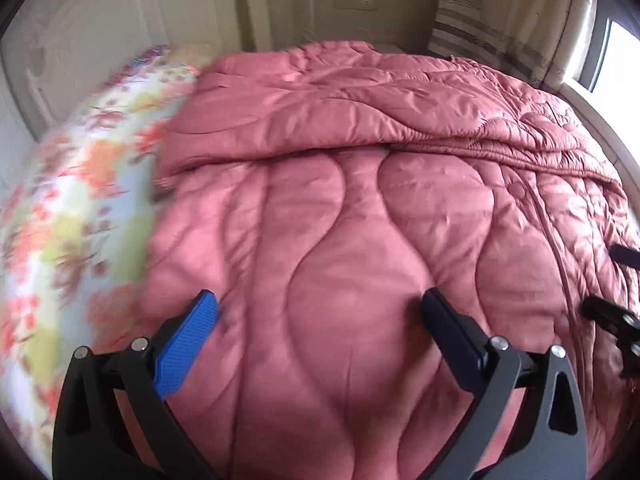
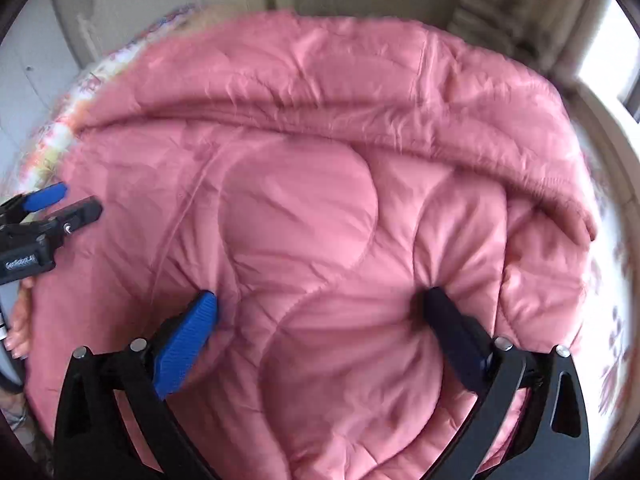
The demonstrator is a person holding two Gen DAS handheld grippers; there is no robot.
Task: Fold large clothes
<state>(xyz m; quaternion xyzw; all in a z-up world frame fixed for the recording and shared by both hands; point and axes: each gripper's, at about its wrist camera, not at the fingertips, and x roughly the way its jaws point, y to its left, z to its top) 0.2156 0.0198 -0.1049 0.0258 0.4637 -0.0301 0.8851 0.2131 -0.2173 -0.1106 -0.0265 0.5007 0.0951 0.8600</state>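
Observation:
A large pink quilted comforter (image 1: 340, 208) lies across the bed, its far part folded back over itself in a thick ridge (image 2: 360, 120). My left gripper (image 1: 320, 302) is open just above the near part of the comforter, with nothing between its fingers. My right gripper (image 2: 320, 298) is also open, and both fingertips press down into the padded fabric and dent it. Each gripper shows in the other's view: the left gripper (image 2: 74, 202) at the left edge and the right gripper (image 1: 602, 278) at the right edge. Both views are partly blurred.
A floral bedsheet (image 1: 80, 208) shows on the left side of the bed and again (image 2: 616, 320) on the right. A pale headboard or panelled wall (image 1: 100, 40) stands behind, with a curtain (image 1: 500, 12) and a bright window (image 1: 612, 56) at the right. A hand (image 2: 18, 320) holds the left gripper.

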